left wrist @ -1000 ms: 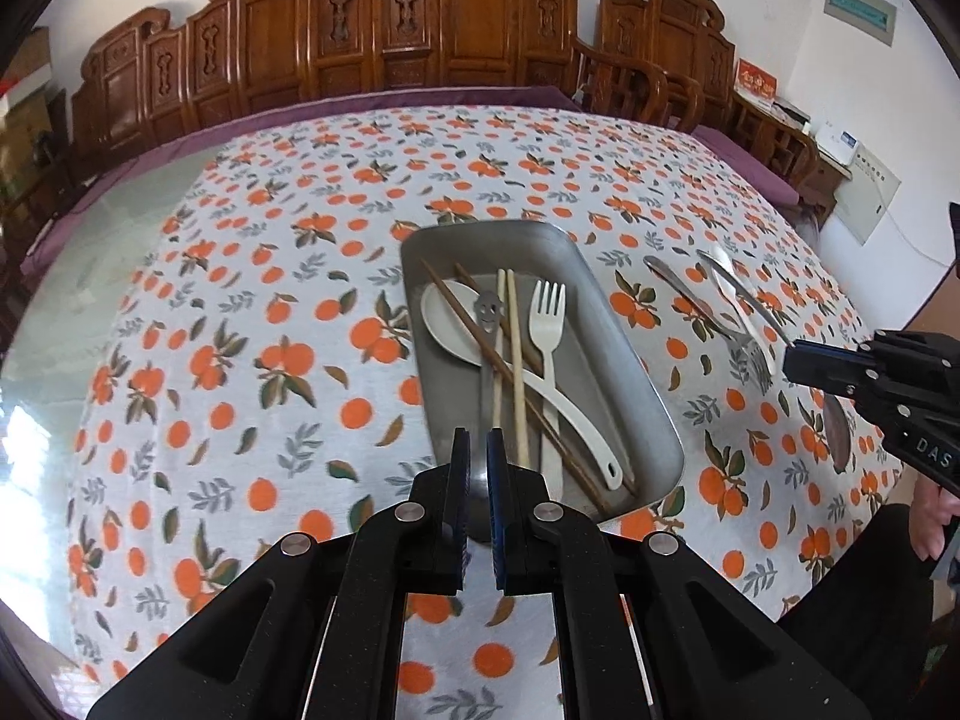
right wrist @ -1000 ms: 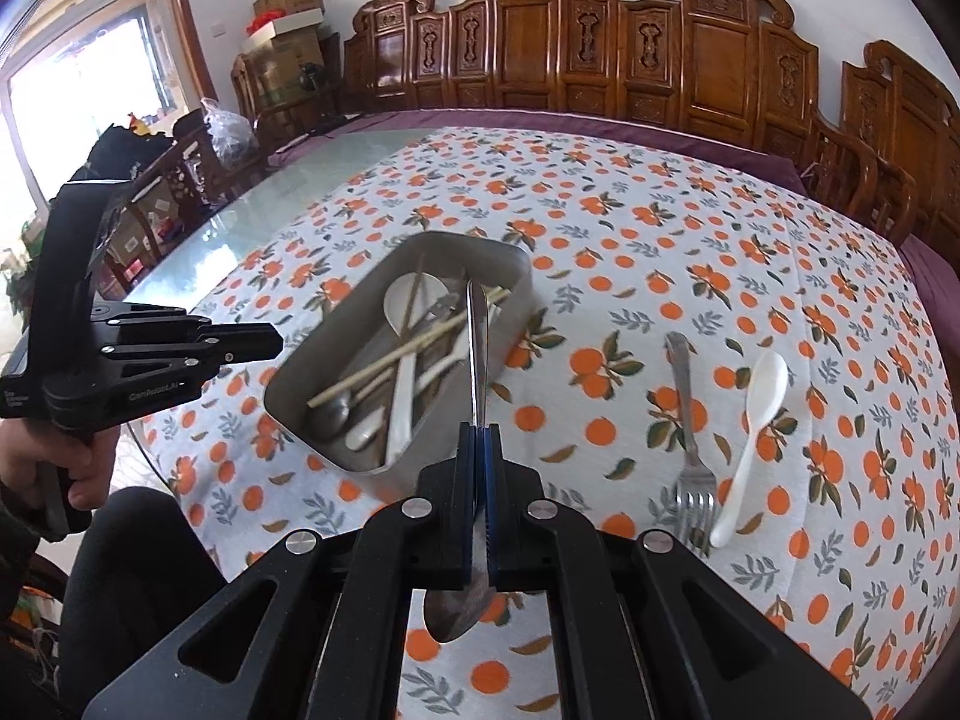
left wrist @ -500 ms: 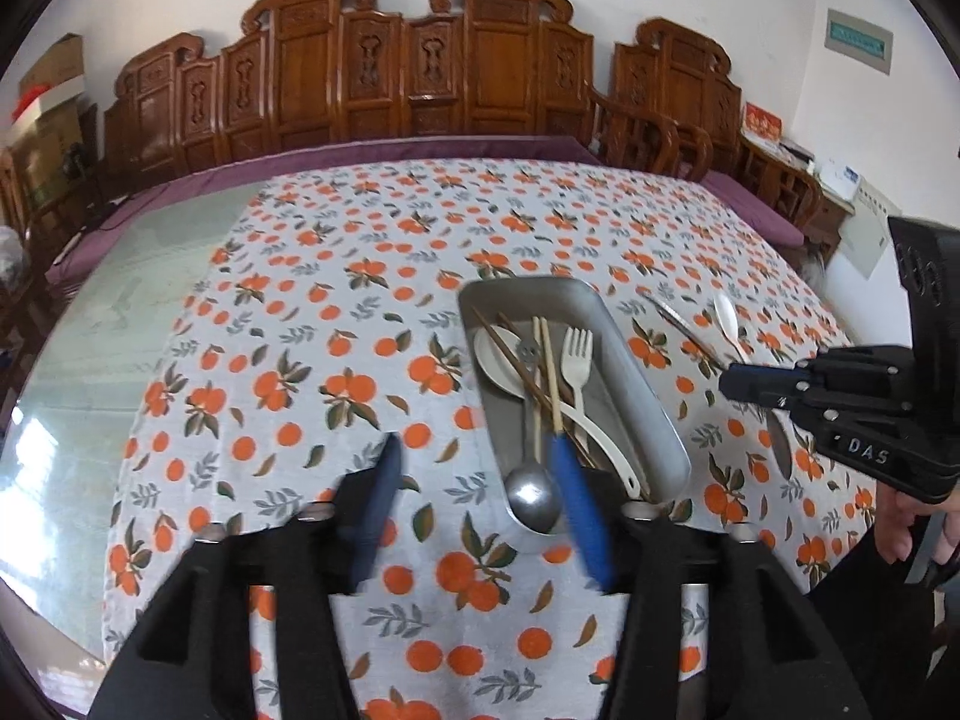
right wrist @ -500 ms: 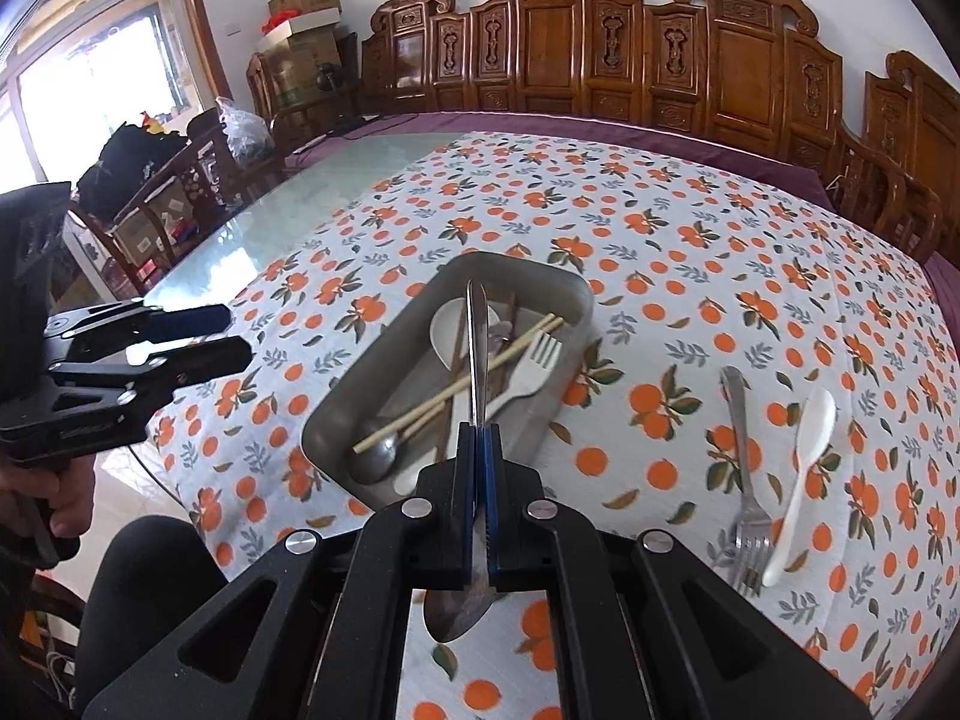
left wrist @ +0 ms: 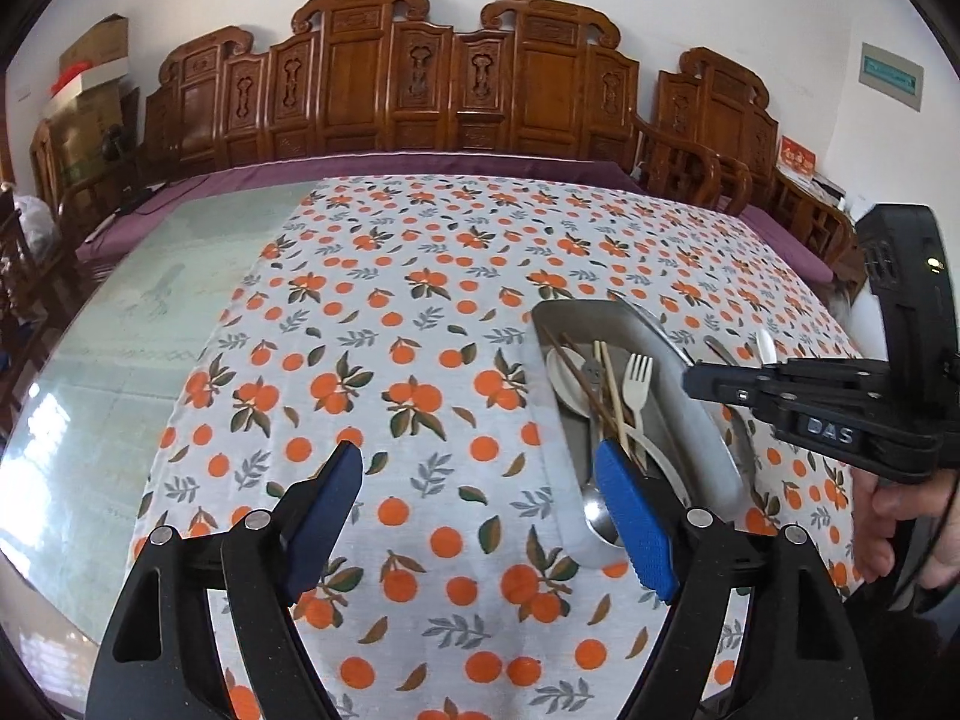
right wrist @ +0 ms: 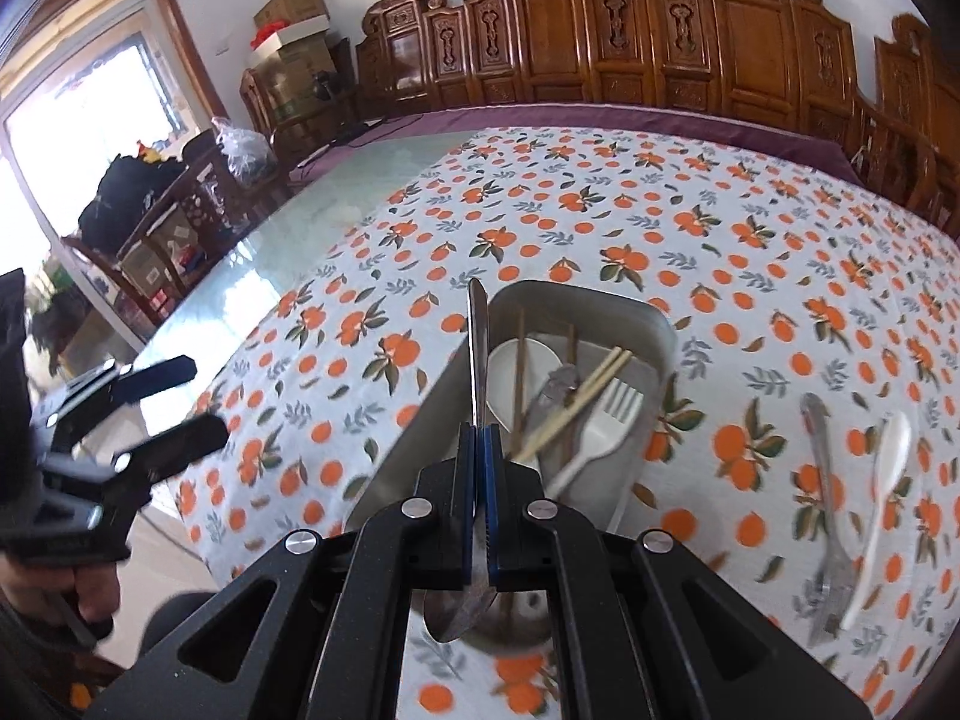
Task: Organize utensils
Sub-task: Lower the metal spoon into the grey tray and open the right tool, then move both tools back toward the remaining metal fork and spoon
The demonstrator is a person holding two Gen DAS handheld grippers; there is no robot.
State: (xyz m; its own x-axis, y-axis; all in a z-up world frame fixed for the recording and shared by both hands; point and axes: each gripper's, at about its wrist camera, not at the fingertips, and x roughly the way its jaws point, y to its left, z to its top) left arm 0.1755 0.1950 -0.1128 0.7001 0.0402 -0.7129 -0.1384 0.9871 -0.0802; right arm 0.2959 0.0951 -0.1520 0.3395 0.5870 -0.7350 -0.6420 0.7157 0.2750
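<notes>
A metal spoon [right wrist: 474, 420] is clamped in the right gripper [right wrist: 478, 480] – jaws fully shut on the handle, bowl at the near end below the pads, handle tip pointing away. The tray [right wrist: 654, 324] is taken as the landmark: the spoon hangs over its left rim, long axis roughly parallel to the tray's length, so the right hand is the nearer one for the drop. Inside the tray lie chopsticks, a white fork and spoons. A metal fork [right wrist: 831, 516] & a white spoon [right wrist: 882, 480] wait on the cloth, right of the tray. The left gripper [left wrist: 480, 480] is opening, nothing between its pads, left of the tray. Vs. a sec. ago – it was shut at the tray's near end; the right one was short of the tray.
</notes>
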